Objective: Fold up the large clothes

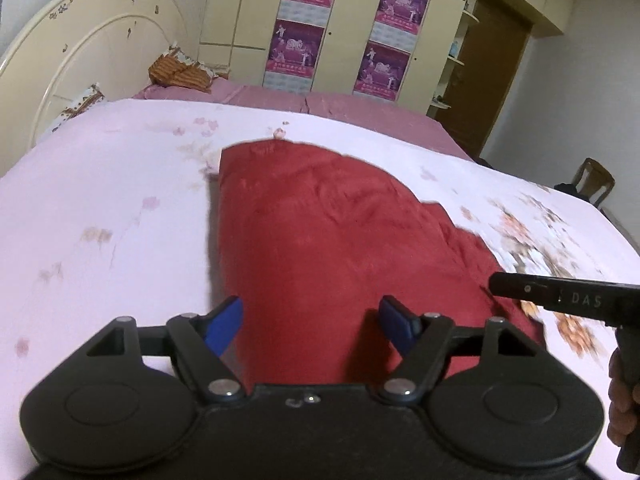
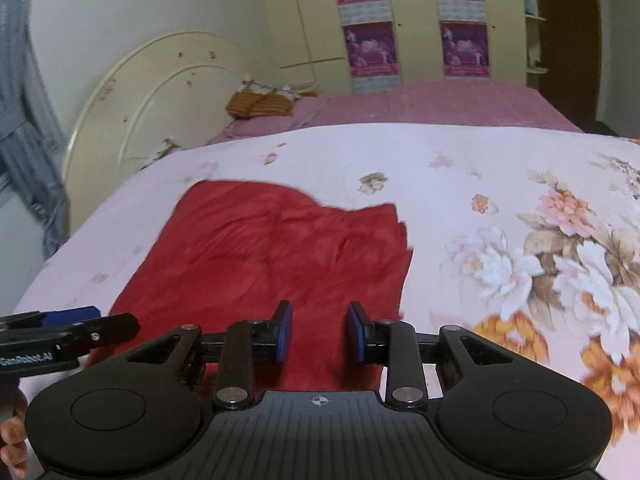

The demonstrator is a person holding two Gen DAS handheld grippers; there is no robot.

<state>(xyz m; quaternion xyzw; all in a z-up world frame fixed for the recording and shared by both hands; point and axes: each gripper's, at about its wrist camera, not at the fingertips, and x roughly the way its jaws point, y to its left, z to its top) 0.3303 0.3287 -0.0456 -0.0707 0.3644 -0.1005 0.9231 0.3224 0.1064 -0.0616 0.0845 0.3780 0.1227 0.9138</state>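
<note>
The left gripper [image 1: 310,322] is standing with its jaws wide apart and nothing between the blue pads [image 1: 224,330], only the red cloth [image 1: 320,240] lying beneath them. The right gripper [image 2: 319,334] is holding its jaws narrower, yet a clear gap is showing between its pads and no fabric is rising into it, so it is gripping nothing either. Both are hanging over the near edge of the cloth, side by side, each showing in the other's view.

The cloth is lying on the bedspread [image 1: 100,200], roughly flattened and already looking partly folded, with a straight left edge and a stepped right edge. Its far end is pointing toward the headboard [image 1: 80,52]; motion blur is smearing that end, so the layers there are probably doubled, though that is hard to confirm.

It is looking soft, matte and fleecy: limp, light, not fragile, likely to sag and drag on the bedspread rather than slide. The best hold is appearing to be the two near corners, one per gripper, pinching every layer together so that the cloth is lifting evenly.
</note>
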